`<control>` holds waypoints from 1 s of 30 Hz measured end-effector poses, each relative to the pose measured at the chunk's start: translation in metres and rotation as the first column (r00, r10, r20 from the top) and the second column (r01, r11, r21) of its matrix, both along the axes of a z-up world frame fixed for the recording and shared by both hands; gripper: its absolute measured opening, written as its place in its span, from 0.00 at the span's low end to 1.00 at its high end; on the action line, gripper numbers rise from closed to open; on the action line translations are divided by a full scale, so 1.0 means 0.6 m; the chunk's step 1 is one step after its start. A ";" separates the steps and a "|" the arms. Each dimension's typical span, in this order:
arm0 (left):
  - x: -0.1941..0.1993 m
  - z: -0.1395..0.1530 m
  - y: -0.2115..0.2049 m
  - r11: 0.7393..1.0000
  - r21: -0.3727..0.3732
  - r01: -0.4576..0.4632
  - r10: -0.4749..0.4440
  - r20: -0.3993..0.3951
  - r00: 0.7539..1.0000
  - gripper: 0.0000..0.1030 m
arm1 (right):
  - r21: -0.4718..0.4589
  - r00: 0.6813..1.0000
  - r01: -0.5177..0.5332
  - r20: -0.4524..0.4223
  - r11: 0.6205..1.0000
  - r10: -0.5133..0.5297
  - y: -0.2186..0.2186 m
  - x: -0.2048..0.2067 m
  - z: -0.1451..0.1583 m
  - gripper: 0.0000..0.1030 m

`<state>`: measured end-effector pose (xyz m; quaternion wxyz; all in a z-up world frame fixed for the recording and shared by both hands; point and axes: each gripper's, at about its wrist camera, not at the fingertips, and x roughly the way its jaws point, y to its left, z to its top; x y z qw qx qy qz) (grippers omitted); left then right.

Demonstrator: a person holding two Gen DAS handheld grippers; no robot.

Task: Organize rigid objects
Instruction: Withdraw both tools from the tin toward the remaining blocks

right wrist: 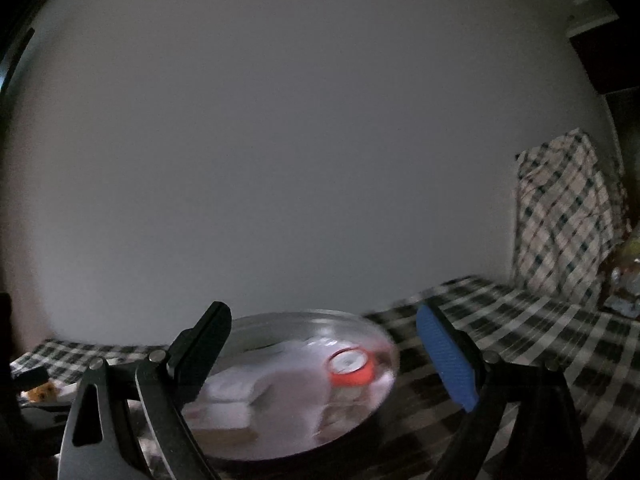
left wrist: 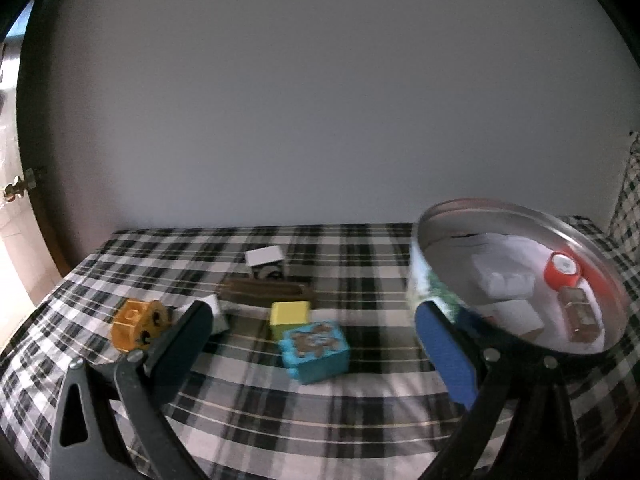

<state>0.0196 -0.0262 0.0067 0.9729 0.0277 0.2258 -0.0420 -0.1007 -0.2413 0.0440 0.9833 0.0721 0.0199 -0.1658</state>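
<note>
A: Blue-padded left gripper (left wrist: 320, 336) spread wide, gripping nothing. Between its fingers on the plaid cloth (left wrist: 256, 400): teal block (left wrist: 315, 351), yellow block (left wrist: 289, 314) touching behind it.

B: Beyond those?

A: Orange toy (left wrist: 136, 323) at left, brown tray (left wrist: 266, 290), then a white box (left wrist: 265, 262).

B: Right side?

A: Right gripper (right wrist: 322, 354) also wide, empty, just above the round tin (right wrist: 376, 340). Red-capped jar (right wrist: 351, 367) lies inside; remaining contents blurred.

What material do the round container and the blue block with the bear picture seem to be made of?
The round container looks like thin metal: its silver inside mirrors the items in it, and its outer wall is printed. The blue block looks like matte painted wood or plastic; blur leaves this open.
</note>
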 end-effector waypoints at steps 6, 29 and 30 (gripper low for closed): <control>0.016 -0.004 0.053 0.999 0.005 -0.054 0.054 -0.016 0.998 0.99 | -0.008 0.996 -0.084 -0.042 0.996 0.083 0.059 0.022 -0.005 0.93; 0.106 -0.052 0.271 0.969 -0.081 -0.232 0.205 -0.252 0.946 0.96 | -0.005 0.845 -0.398 -0.392 0.918 0.364 0.283 0.159 -0.049 0.93; 0.109 -0.053 0.272 0.970 -0.082 -0.228 0.200 -0.261 0.944 0.96 | 0.008 0.828 -0.408 -0.418 0.913 0.374 0.291 0.170 -0.054 0.93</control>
